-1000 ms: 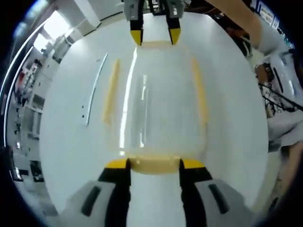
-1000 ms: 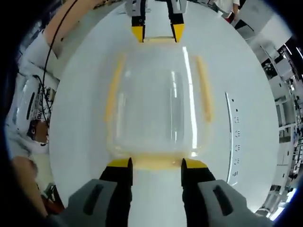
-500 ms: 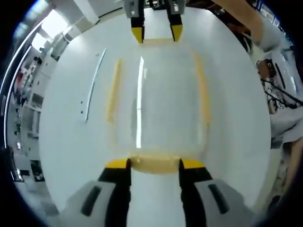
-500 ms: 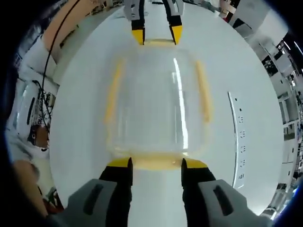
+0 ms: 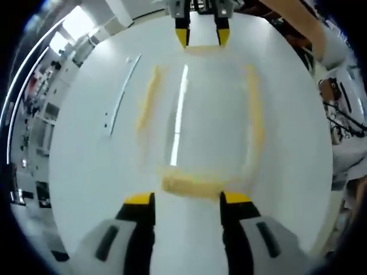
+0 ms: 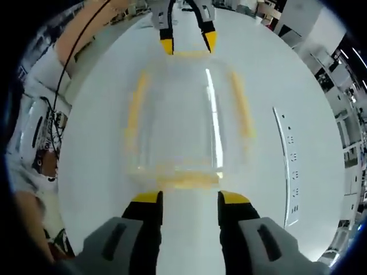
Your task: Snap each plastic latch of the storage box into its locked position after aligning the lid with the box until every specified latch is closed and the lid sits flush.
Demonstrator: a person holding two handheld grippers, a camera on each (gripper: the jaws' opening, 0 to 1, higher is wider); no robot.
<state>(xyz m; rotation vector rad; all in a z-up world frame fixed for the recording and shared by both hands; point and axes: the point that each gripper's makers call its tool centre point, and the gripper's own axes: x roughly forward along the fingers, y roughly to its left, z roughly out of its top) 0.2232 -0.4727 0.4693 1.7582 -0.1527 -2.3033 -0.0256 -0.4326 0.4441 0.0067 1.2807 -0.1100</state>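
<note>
Left gripper view, left gripper (image 5: 187,198) jaws apart, holding nothing, near yellow latch (image 5: 192,185) at 12 o'clock, clear storage box (image 5: 200,117) on white table (image 5: 86,172), right gripper (image 6: 188,196) jaws likewise apart, empty.

Storage box (image 5: 200,123): clear plastic, rounded corners, lid on, sits flat on white table (image 5: 86,172). Yellow latch on each of 4 sides. Left gripper view: near-end latch (image 5: 192,184) blurred, side latches (image 5: 147,103) lie along long edges. Right gripper view: same box (image 6: 183,114), near-end latch (image 6: 186,182) low at rim. Can't tell which latches are snapped shut.
</note>
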